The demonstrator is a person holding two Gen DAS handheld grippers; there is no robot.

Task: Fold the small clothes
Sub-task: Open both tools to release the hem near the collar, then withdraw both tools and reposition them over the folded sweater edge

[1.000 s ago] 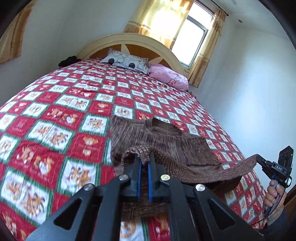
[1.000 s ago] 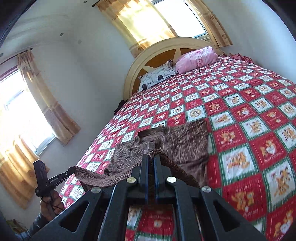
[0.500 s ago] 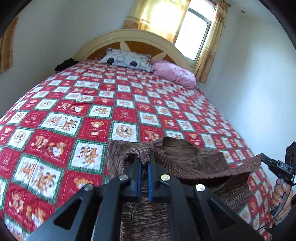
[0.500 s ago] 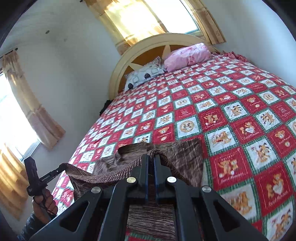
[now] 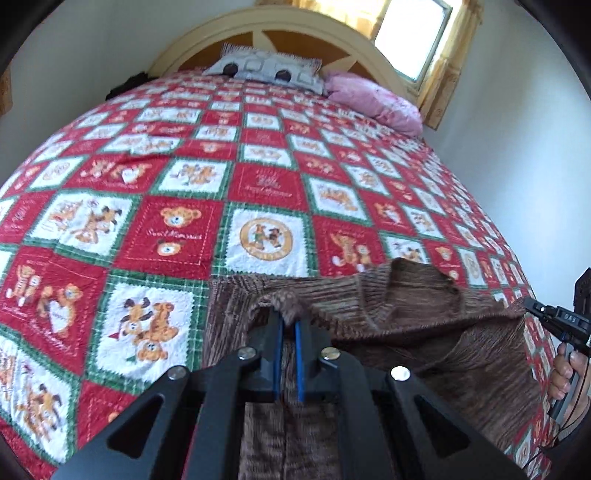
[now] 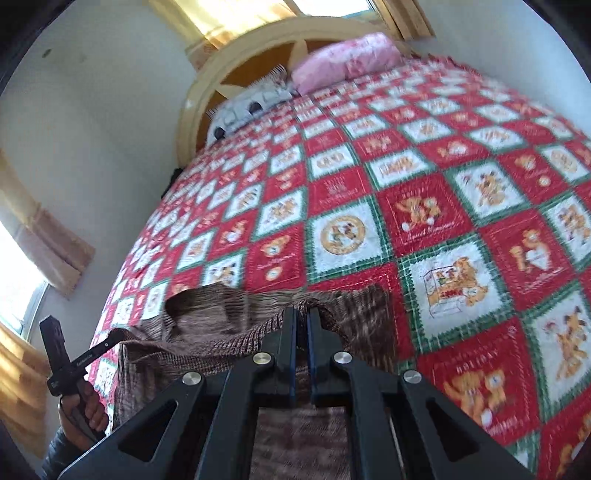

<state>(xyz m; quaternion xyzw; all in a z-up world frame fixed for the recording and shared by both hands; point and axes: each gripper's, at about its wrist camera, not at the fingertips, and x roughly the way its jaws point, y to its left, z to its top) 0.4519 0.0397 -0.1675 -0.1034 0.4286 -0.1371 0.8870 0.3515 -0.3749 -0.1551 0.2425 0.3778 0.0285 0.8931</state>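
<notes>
A brown knit garment [image 5: 424, 325] lies on the red, white and green patchwork bedspread [image 5: 258, 184]. My left gripper [image 5: 288, 317] is shut on one edge corner of it, which bunches over the blue pads. My right gripper [image 6: 302, 314] is shut on the other corner of the same edge, and shows at the right of the left wrist view [image 5: 532, 308]. The held edge is stretched between both grippers, folded over the rest of the garment [image 6: 229, 325]. The left gripper also shows at the left of the right wrist view [image 6: 110, 338].
A grey patterned pillow [image 5: 266, 68] and a pink pillow [image 5: 373, 101] lie at the curved wooden headboard [image 5: 273, 33]. A dark item [image 5: 127, 85] sits at the bed's far left corner. Walls and curtained windows [image 5: 413, 37] surround the bed.
Both grippers carried the held edge forward over the garment and lower toward the bed. The fold now covers most of the garment, and the cameras tilt closer to the bedspread.
</notes>
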